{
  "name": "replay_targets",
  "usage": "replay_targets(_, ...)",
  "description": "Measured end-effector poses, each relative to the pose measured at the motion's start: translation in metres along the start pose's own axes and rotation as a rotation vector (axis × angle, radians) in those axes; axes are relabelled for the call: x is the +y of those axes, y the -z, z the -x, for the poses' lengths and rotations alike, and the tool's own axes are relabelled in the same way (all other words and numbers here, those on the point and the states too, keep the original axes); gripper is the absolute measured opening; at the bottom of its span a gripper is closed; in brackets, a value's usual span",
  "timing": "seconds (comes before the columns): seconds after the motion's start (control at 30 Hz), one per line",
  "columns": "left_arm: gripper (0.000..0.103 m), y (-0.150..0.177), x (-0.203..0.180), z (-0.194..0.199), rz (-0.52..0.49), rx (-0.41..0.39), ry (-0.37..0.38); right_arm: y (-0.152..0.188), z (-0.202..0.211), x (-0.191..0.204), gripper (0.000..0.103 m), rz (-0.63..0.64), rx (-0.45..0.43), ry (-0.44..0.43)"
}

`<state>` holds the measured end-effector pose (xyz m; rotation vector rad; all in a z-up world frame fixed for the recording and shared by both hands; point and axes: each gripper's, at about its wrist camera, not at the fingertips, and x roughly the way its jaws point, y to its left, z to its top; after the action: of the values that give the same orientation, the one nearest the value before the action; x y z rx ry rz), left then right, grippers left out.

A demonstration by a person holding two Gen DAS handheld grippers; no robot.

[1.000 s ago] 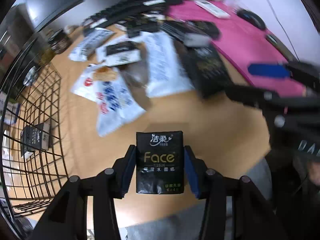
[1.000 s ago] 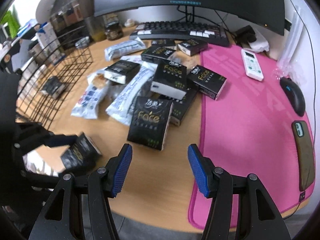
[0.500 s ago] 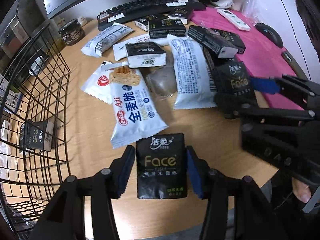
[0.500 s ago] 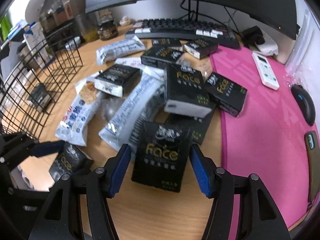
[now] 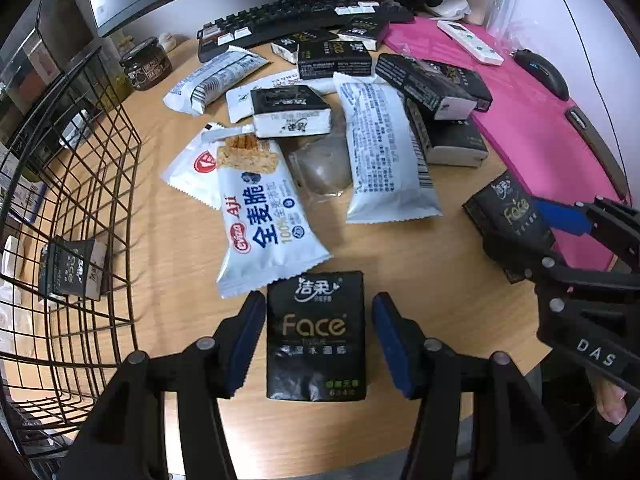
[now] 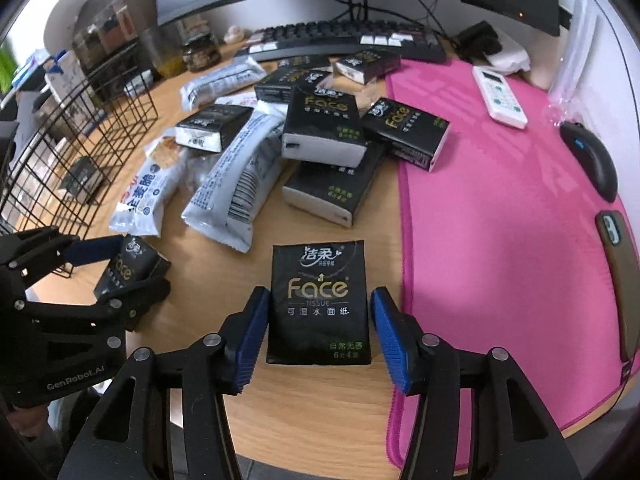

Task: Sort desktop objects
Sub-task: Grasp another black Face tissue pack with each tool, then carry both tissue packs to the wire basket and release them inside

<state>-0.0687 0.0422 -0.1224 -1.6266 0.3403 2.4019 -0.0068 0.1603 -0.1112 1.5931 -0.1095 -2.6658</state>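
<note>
Wire basket point(image 5: 100, 184): far left of left jaws; a long carry risks a drop.
Left gripper point(image 5: 318, 340): jaws opening, released around tissue pack point(image 5: 316, 336) (lying on the desk).
Right gripper point(image 6: 318, 334): jaws opening around second tissue pack point(image 6: 318, 300); closing off-centre could skid it.

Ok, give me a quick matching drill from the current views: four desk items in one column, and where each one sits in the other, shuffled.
Things:
1. white remote control
2. black computer mouse
3. black Face tissue pack
4. dark glass jar

Places:
A. between the right gripper's fingers, on the wooden desk
B. beside the black wire basket
C. pink mat, near the keyboard end
D. pink mat, right edge

Pairs: 1-C, 2-D, 3-A, 4-B
</note>
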Motion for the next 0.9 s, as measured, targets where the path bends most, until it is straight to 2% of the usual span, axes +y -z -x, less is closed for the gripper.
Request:
replay_targets(0.1, 0.061, 0.0, 0.0, -0.001, -0.005, -0.003, 0.0, -0.001, 0.0, 0.002, 0.05, 0.016, 0.0, 0.01)
replay_targets(0.13, 0.06, -0.001, 0.0, -0.001, -0.008, -0.004, 0.001, 0.0, 0.0, 0.002, 0.046, 0.019, 0.0, 0.01)
replay_targets(0.2, 0.053, -0.001, -0.001, -0.001, -0.012, -0.008, 0.002, 0.0, 0.0, 0.002, 0.046, 0.017, 0.003, 0.011)
replay_targets(0.53, 0.052, -0.001, -0.002, 0.007, -0.023, -0.026, 0.004, 0.0, 0.007, 0.005, 0.046, 0.015, 0.002, -0.013)
replay_targets(0.63, 0.052, -0.002, 0.0, 0.024, -0.024, -0.066, 0.012, -0.002, 0.019, 0.008, 0.046, 0.022, -0.02, -0.02)
replay_targets(0.9, 0.052, -0.007, 0.019, 0.103, 0.022, -0.256, 0.013, -0.028, 0.068, 0.038, 0.046, 0.09, -0.129, -0.065)
